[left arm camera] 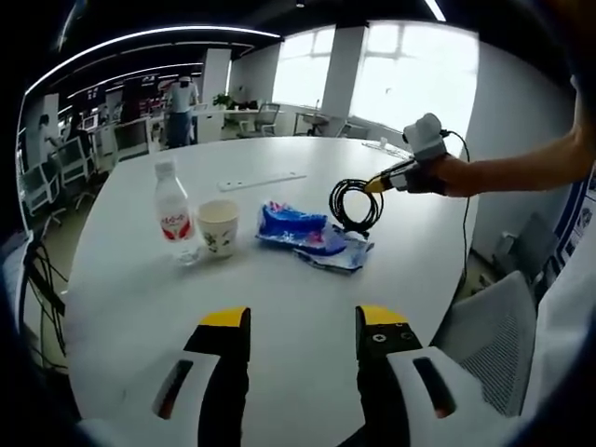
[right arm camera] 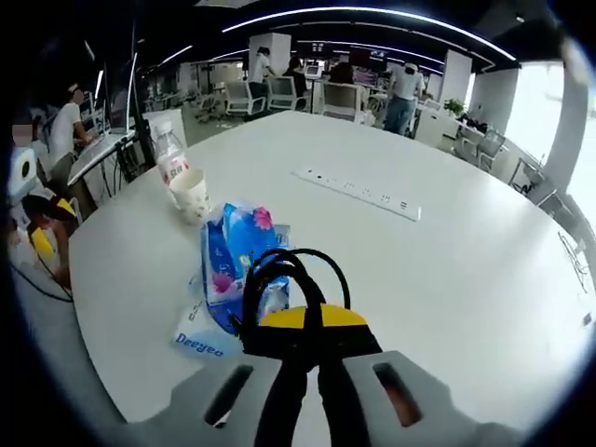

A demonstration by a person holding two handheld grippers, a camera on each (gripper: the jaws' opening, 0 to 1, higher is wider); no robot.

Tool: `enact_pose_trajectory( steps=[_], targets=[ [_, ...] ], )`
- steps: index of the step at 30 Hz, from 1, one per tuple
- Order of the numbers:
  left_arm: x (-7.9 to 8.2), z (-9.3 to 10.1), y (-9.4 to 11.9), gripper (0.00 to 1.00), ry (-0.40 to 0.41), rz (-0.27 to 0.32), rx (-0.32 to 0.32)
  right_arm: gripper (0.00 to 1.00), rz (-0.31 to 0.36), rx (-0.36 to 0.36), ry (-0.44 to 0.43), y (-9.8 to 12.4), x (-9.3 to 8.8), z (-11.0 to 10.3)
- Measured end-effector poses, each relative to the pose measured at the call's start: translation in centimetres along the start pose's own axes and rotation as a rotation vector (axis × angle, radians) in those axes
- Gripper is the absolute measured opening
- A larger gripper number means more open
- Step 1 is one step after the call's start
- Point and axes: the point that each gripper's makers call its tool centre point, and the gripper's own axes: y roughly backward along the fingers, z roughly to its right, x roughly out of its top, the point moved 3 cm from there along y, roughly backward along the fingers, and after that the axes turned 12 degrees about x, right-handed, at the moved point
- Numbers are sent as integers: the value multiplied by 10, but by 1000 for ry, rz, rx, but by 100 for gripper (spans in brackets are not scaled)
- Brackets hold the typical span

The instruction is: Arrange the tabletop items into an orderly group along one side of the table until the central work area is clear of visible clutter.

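Your right gripper (right arm camera: 305,328), fingers pinching a coiled black cable (left arm camera: 356,205), lifts it near the tissue packs (left arm camera: 312,235), beside the cup (left arm camera: 218,227) and bottle (left arm camera: 172,210); your left gripper (left arm camera: 303,326), fingers spread, hovers over the table (left arm camera: 279,307), so grouping looks partly done.

Left gripper (left arm camera: 303,321) at 6 o'clock, jaws apart, nothing between them, over bare white table (left arm camera: 140,298). Water bottle (left arm camera: 173,212) upright at 9 o'clock, paper cup (left arm camera: 218,227) touching its right side. Blue packets (left arm camera: 312,237) near centre. Right gripper (left arm camera: 377,183) at 2 o'clock, clamped on the black cable coil (left arm camera: 354,205), which hangs beside the packets.
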Motion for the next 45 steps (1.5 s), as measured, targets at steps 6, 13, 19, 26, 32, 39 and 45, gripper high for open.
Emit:
enact_pose_trajectory(
  steps=[6,13,19,26,32,39,45],
  targets=[
    [1,5,-2,45,-16,-4,-15,0,-11,-5,-60,9,-24,10],
    [4,8,-3,45,-32,-9,-23,0,-8,-38,-100,27,-42,23],
    [8,16,-7,45,-43,-9,-37,0,-13,-62,-113,39,-56,32],
    [10,24,-10,45,-57,-10,-52,0,-13,-74,-130,45,-66,39],
    [9,26,-9,45,-61,-14,-52,0,-12,-79,-147,46,-74,45],
    [7,28,-6,45,-67,-21,-48,0,-15,-86,-196,46,-85,56],
    [7,28,-5,45,-67,-23,-43,0,-16,-92,-249,45,-95,65]
  ],
)
